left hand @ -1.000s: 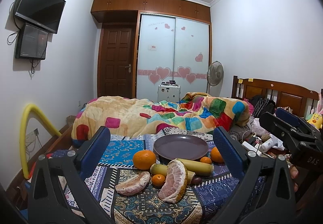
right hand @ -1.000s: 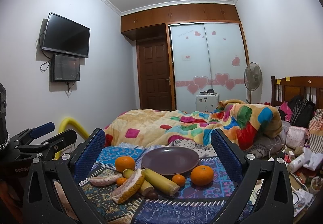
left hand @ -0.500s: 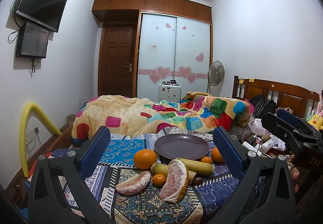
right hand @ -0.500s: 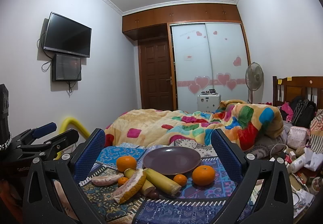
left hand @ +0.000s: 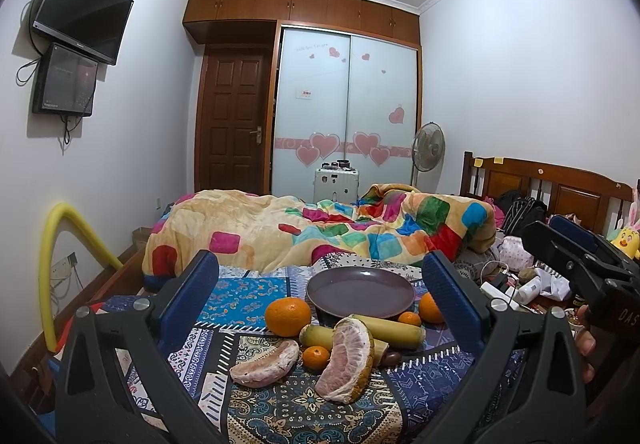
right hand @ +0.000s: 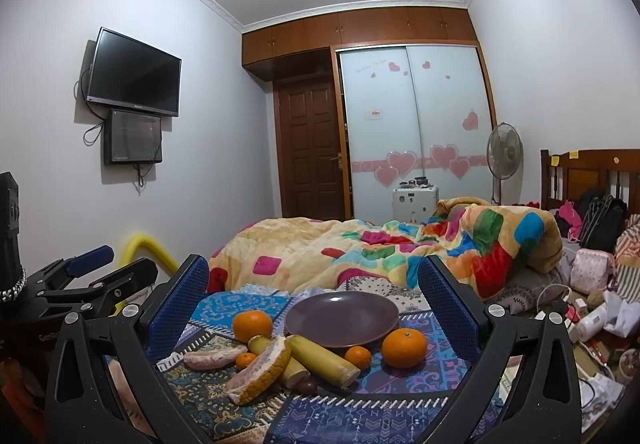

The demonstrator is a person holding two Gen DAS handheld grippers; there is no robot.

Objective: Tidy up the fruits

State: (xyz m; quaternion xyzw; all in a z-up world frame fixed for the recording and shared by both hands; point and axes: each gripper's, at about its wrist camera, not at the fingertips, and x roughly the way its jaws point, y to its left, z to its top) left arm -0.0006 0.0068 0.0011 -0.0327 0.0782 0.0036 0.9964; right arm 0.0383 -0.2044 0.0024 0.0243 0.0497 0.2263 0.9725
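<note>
An empty purple plate (left hand: pixel 360 293) (right hand: pixel 342 318) sits on a patterned cloth (left hand: pixel 316 410). In front of it lie two large oranges (left hand: pixel 287 316) (right hand: pixel 404 348), small tangerines (left hand: pixel 316 358) (right hand: pixel 358 357), two yellow-green sugarcane pieces (left hand: pixel 390 330) (right hand: pixel 322 360), and two peeled pomelo segments (left hand: pixel 348 358) (left hand: pixel 266 363) (right hand: pixel 260 370). My left gripper (left hand: pixel 320 286) is open and empty, held back from the fruit. My right gripper (right hand: pixel 314 286) is open and empty too, framing the plate. Each gripper shows at the edge of the other's view (left hand: pixel 580 264) (right hand: pixel 92 276).
A colourful quilt (left hand: pixel 320 232) is heaped on the bed behind the cloth. Clutter of bottles, cables and bags (right hand: pixel 592 308) lies to the right near the wooden headboard (left hand: pixel 560 188). A yellow foam tube (left hand: pixel 60 244) arches at the left wall.
Both views have drifted slightly; the fruit and plate have not moved. Both grippers stay open and empty.
</note>
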